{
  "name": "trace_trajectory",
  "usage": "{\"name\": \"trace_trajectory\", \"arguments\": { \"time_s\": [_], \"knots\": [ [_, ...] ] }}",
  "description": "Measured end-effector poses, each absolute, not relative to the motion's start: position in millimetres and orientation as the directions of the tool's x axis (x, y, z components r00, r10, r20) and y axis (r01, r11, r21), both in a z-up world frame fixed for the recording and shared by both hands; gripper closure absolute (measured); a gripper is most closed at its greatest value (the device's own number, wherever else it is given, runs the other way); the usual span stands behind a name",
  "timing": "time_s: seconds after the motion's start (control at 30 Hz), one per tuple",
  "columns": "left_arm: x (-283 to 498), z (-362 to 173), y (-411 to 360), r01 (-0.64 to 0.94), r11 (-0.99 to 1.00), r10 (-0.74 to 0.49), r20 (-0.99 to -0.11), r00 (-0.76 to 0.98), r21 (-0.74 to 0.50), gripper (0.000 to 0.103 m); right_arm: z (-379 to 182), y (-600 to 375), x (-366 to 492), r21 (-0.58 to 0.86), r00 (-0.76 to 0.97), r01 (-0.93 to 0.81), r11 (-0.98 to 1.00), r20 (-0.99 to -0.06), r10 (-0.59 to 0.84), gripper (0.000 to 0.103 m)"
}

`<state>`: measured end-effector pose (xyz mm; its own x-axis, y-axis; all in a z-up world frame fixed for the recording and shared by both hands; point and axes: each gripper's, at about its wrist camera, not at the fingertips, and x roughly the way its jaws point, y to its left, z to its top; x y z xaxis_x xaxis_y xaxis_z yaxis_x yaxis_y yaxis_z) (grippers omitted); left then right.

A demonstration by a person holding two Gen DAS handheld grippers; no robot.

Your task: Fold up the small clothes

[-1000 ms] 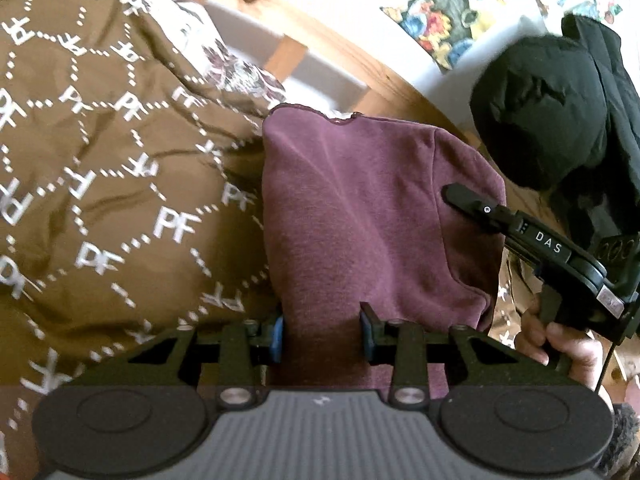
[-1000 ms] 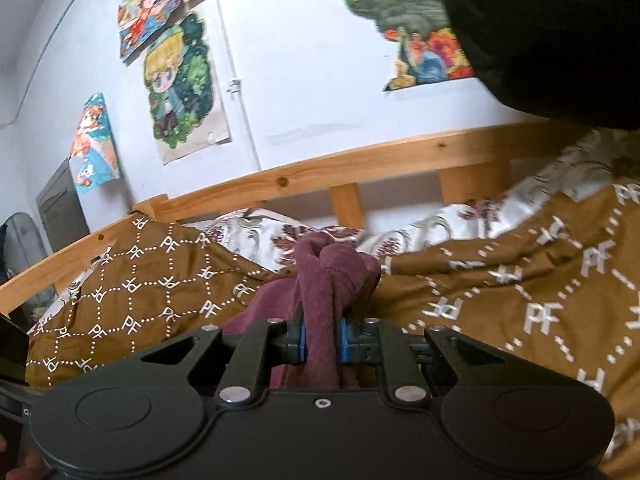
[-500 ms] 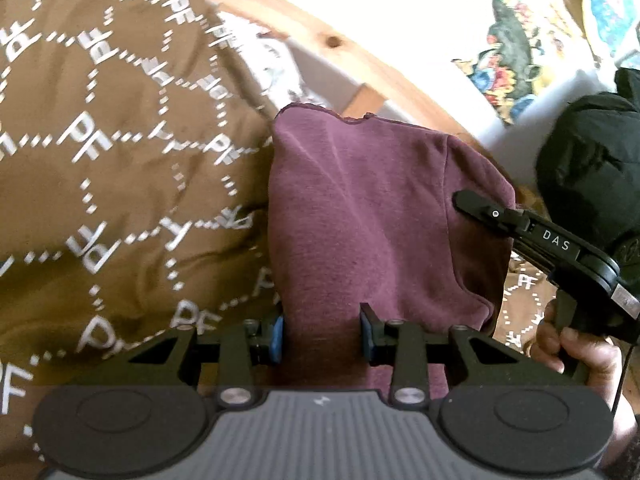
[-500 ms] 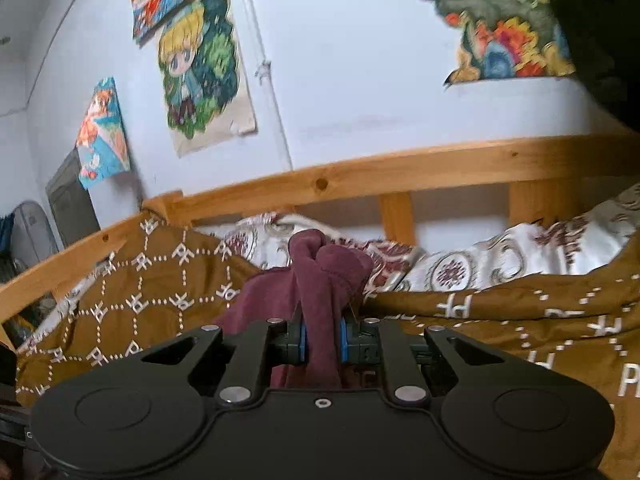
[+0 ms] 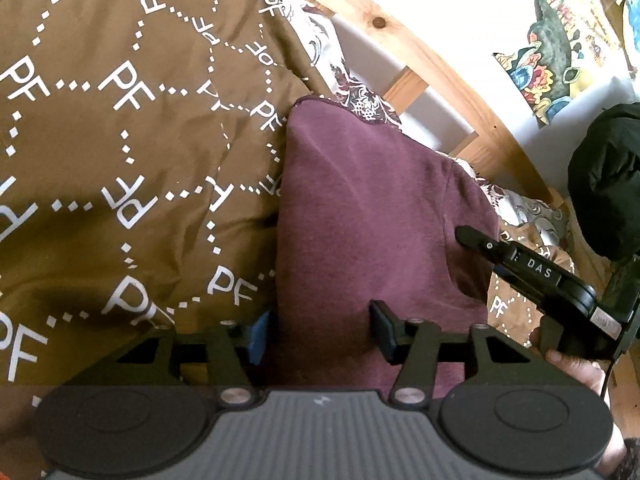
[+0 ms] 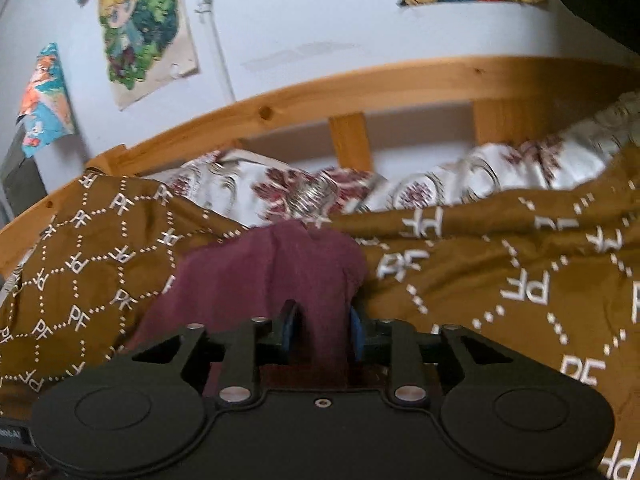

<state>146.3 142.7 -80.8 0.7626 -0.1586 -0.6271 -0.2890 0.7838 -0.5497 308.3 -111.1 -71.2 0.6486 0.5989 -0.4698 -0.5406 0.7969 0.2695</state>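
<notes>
A maroon garment (image 5: 360, 216) lies on the brown blanket with white "PF" print (image 5: 120, 140). My left gripper (image 5: 320, 328) is open, its blue-padded fingers standing either side of the garment's near edge. My right gripper (image 6: 320, 330) is open, and a bunched fold of the same maroon garment (image 6: 280, 276) sits loosely between its fingers. In the left wrist view the right gripper (image 5: 532, 272) lies at the garment's right edge.
A wooden bed rail (image 6: 360, 88) runs behind the blanket, with a white floral sheet (image 6: 440, 188) below it. Posters (image 6: 148, 28) hang on the wall. A black jacket (image 5: 604, 184) hangs at the right.
My right gripper has opened and let go of the bunched fold, which has sunk lower. The left gripper has spread wider and both views have shifted down toward the bed.
</notes>
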Motion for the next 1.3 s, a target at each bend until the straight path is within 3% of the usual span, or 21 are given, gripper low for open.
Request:
{"name": "trace_trajectory", "arguments": {
  "time_s": [0.1, 0.27, 0.57, 0.73, 1.3],
  "knots": [
    [147.7, -78.1, 140.5, -0.302, 0.798, -0.136, -0.645, 0.752, -0.521, 0.028, -77.3, -118.0, 308.0, 0.263, 0.669, -0.504, 0.822, -0.484, 0.565, 0.049],
    [146.5, -72.4, 136.5, -0.31, 0.836, -0.096, -0.676, 0.73, -0.453, 0.016, -83.9, -131.9, 310.5, 0.29, 0.689, -0.443, 0.848, -0.496, 0.529, 0.024],
    [133.0, -51.4, 116.9, -0.328, 0.893, 0.013, -0.712, 0.702, -0.307, 0.002, -78.1, -164.1, 294.1, 0.376, 0.724, -0.384, 0.843, -0.444, 0.528, 0.006],
    [125.5, -28.5, 103.7, -0.319, 0.913, 0.061, -0.689, 0.722, -0.255, 0.001, -61.5, -169.0, 272.2, 0.36, 0.743, -0.427, 0.83, -0.383, 0.549, 0.001],
    [69.7, 33.4, 67.0, -0.318, 0.938, 0.195, -0.555, 0.809, -0.134, 0.001, 1.6, -205.3, 161.0, 0.267, 0.799, -0.527, 0.807, -0.168, 0.578, 0.001]
  ]
}}
